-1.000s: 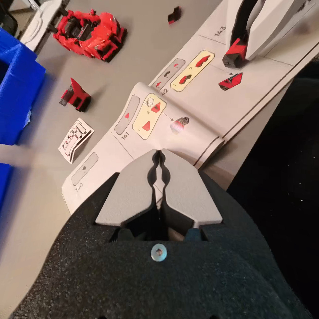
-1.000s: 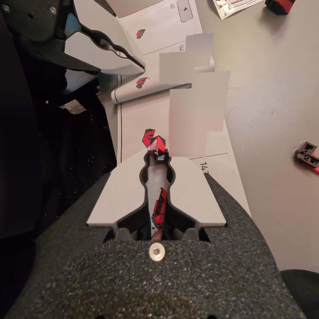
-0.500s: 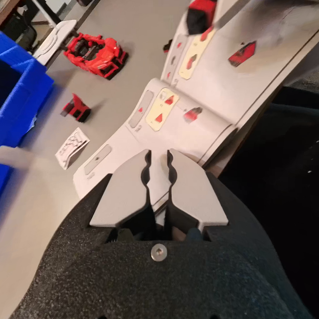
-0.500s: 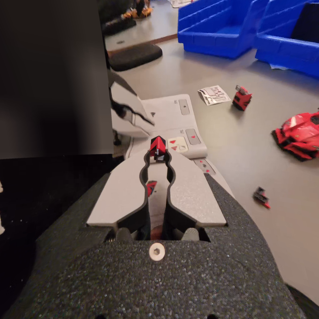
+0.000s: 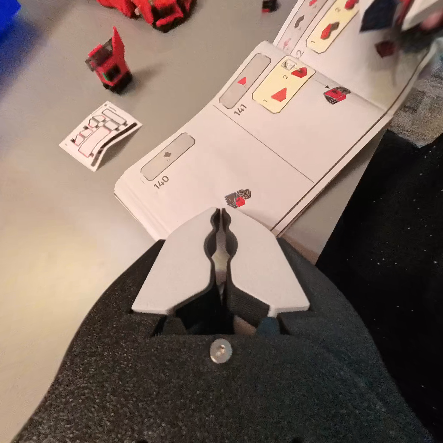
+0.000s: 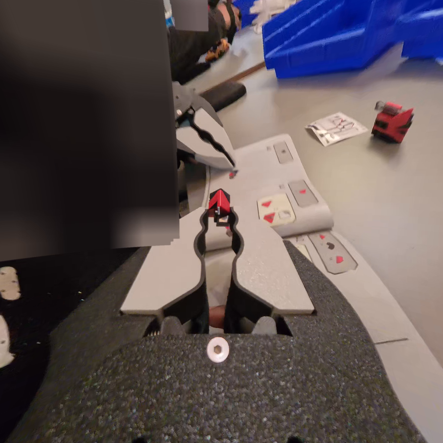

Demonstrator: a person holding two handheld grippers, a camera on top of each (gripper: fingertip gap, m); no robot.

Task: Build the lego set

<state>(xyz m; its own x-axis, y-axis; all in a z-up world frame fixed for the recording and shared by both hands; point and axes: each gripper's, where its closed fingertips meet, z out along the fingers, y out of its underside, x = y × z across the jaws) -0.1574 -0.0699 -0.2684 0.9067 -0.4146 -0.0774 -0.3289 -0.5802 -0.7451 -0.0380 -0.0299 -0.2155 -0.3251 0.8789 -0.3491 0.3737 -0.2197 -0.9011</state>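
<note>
Left gripper (image 5: 220,211): jaws closed tip to tip with nothing between them, poised at the near edge of the open instruction booklet (image 5: 239,153).
Right gripper (image 6: 218,212): jaws narrowed onto a small red-and-black lego piece (image 6: 219,202), pinched at the tips above the booklet's pages.
Sticker sheet (image 5: 100,135): flat on the grey table (image 5: 48,215), just left of the booklet.
Small red sub-assembly (image 5: 109,64): upright on the table beyond the sticker sheet.
Red lego car (image 5: 153,9): farther back, cut off by the top edge of the left wrist view.
Blue bins (image 6: 347,36): at the table's far side.
</note>
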